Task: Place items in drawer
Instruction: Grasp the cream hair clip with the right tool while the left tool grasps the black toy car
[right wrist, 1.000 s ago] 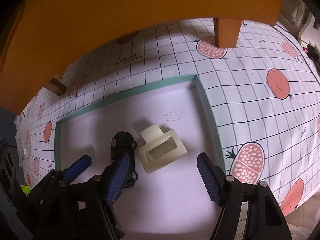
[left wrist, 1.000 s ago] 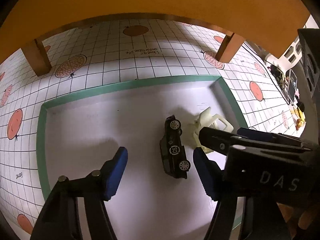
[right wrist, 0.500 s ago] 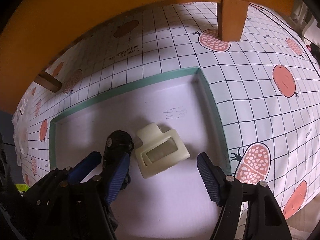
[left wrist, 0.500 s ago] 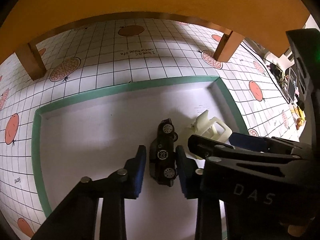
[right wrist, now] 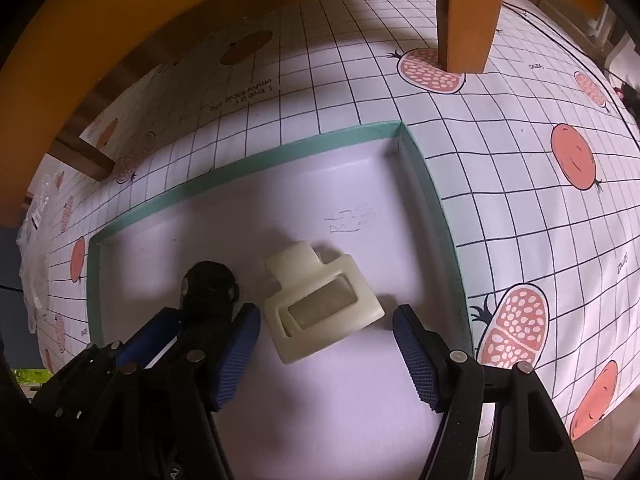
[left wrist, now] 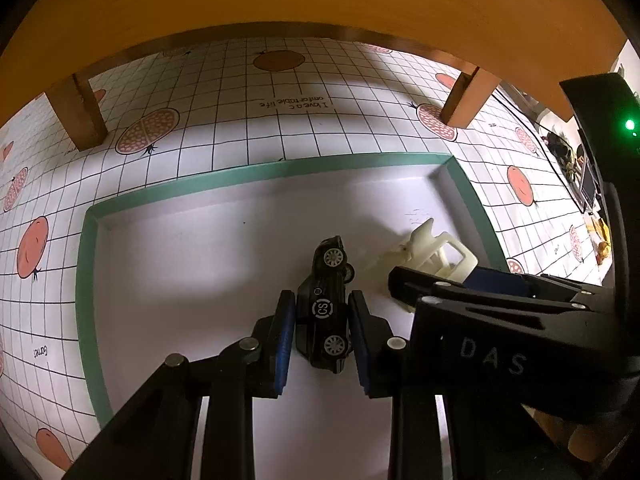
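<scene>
A black toy car (left wrist: 329,258) lies on its side inside a shallow white tray with a teal rim (left wrist: 248,172). My left gripper (left wrist: 320,300) is shut on the car, its blue pads pressed against both of the car's sides. To the car's right lies a cream hair clip (right wrist: 320,308), flat on the tray floor. My right gripper (right wrist: 326,316) hovers over the clip with a pad on either side; its jaws are closing and the pads stand clear of the clip. The car (right wrist: 208,292) shows dark at the left of the right wrist view.
The tray sits on a checked tablecloth with fruit prints (left wrist: 200,80). An orange wooden shelf hangs over the far side on wooden legs (left wrist: 78,112) (right wrist: 466,16). Clutter lies past the table's right edge (left wrist: 588,184).
My left gripper went from open beside the car to shut on it. The right gripper came slightly nearer the hair clip and its pads narrowed a little.
</scene>
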